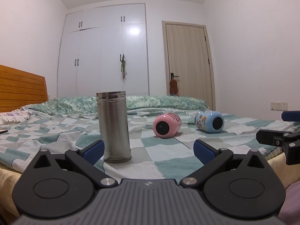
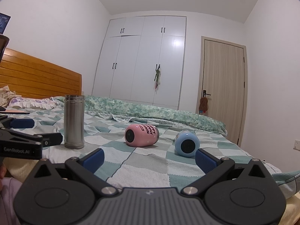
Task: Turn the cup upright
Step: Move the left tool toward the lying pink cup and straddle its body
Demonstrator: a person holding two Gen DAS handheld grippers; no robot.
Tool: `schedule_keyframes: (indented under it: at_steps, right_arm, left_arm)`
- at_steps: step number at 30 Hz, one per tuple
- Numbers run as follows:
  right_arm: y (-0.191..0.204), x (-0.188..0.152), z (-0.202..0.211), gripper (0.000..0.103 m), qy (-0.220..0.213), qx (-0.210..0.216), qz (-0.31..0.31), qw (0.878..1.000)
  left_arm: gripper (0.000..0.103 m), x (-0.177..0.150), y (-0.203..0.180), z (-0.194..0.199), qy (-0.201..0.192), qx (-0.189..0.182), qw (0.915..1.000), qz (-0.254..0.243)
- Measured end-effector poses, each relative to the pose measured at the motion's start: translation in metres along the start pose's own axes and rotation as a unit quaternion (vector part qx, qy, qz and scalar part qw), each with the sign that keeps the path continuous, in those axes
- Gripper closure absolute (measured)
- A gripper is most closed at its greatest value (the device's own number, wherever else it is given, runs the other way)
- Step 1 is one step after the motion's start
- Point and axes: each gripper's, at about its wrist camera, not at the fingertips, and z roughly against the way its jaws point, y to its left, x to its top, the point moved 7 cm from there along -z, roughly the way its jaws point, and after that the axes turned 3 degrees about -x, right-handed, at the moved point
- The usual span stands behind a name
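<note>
A steel cup stands upright on the checked bedspread, just beyond my left gripper's left finger; it also shows in the right wrist view. A pink cup lies on its side with its base toward me. A blue cup lies on its side to its right. My left gripper is open and empty, near the bed's front edge. My right gripper is open and empty, with the blue cup just beyond its right finger.
The bed has a wooden headboard at the left and a folded green quilt at the back. A white wardrobe and a door stand behind. Each gripper shows at the other view's edge.
</note>
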Motion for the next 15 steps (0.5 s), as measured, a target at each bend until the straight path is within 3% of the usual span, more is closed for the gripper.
schedule_keyframes:
  at_steps: [9, 15]
  right_arm:
    - [-0.020, 0.012, -0.023, 0.000, 0.036, 0.005, -0.024, 0.999]
    - [-0.042, 0.030, -0.056, 0.000, 0.066, 0.003, -0.023, 0.998]
  left_arm:
    - [0.000, 0.024, -0.029, -0.026, 0.042, -0.056, 0.9972, -0.027]
    - [0.000, 0.051, -0.046, -0.067, 0.075, -0.075, 0.9932, -0.048]
